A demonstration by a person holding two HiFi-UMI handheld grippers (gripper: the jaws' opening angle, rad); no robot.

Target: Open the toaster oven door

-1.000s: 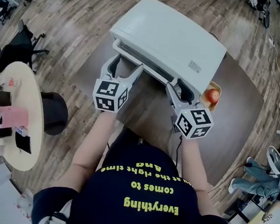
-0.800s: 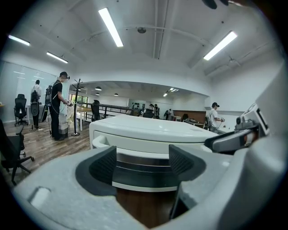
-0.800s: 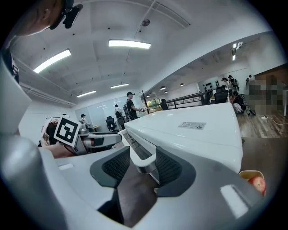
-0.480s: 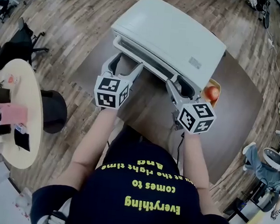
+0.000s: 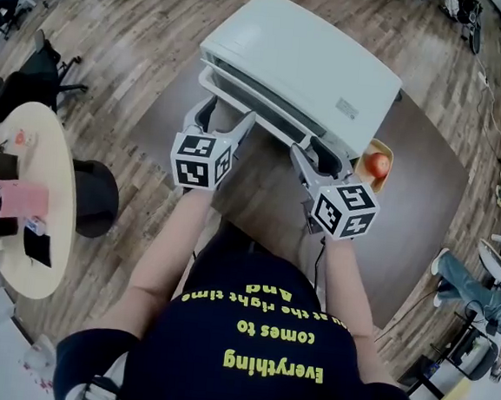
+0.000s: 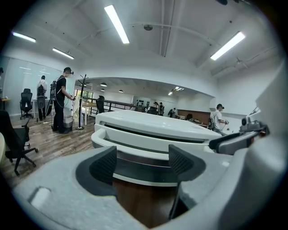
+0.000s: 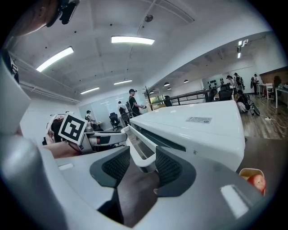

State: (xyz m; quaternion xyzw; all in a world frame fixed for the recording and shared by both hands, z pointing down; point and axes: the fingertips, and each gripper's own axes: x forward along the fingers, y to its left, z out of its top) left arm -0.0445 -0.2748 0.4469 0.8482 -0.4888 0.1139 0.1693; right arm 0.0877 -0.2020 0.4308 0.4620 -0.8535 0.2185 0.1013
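Note:
A white toaster oven (image 5: 307, 56) stands on a brown table (image 5: 407, 208), its door handle (image 5: 257, 108) running as a white bar along the near edge. My left gripper (image 5: 226, 112) sits at the handle's left end. In the left gripper view its pads stand wide apart, and the handle (image 6: 148, 140) shows beyond them, untouched. My right gripper (image 5: 318, 150) is at the handle's right end. In the right gripper view the handle's end (image 7: 143, 157) lies between the pads, which look closed against it. A dark slit shows between the oven's top (image 6: 153, 123) and the door.
A red apple (image 5: 377, 165) lies in a small tan bowl right of the oven, close to my right gripper. To the left on the wood floor stand a round table (image 5: 52, 221), a black stool (image 5: 94, 198) and an office chair (image 5: 34, 80). People stand far off in the room.

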